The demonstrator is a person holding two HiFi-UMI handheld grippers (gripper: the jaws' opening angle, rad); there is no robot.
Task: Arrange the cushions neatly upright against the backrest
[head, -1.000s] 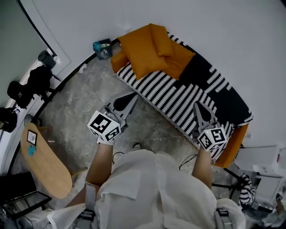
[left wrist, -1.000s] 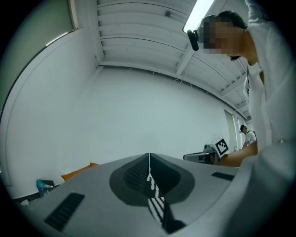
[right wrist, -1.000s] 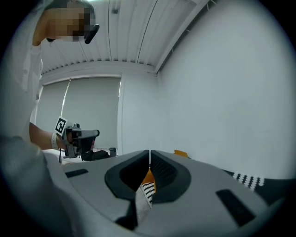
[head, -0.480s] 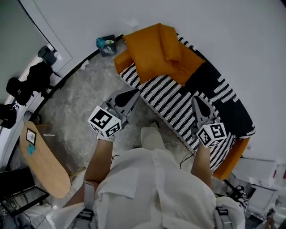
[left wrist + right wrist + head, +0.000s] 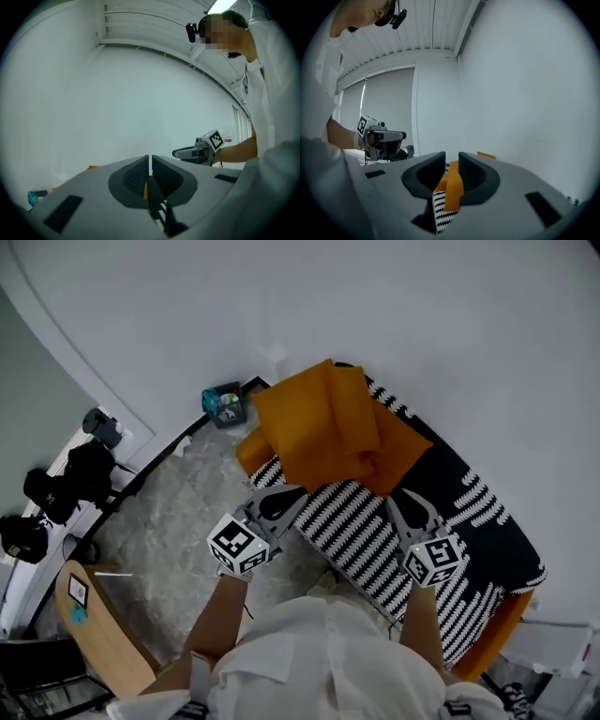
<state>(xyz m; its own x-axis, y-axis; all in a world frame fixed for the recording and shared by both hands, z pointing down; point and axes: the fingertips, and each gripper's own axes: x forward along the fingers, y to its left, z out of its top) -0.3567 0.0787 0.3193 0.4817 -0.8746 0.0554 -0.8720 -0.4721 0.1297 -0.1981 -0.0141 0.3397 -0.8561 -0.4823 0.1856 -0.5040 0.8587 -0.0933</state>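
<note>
Looking down at grey marbled floor [image 5: 178, 512], w/ plain white wall [image 5: 422, 324] rising behind. Seeing sofa [image 5: 356, 531] in b/w striped cover sitting by that wall, small teal box [image 5: 225, 404] standing near its end. Noting oval wooden table [image 5: 103, 638] at lower left, black gear [image 5: 84, 479] lying beyond it. Catching slatted white ceiling [image 5: 417, 33], lit strip light [image 5: 220, 5] & tall window [image 5: 389, 103] in gripper views.

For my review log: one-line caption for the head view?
Facing heaped orange cushions at a striped sofa: left tool shut, right tool just opening, nothing gripped.
</note>
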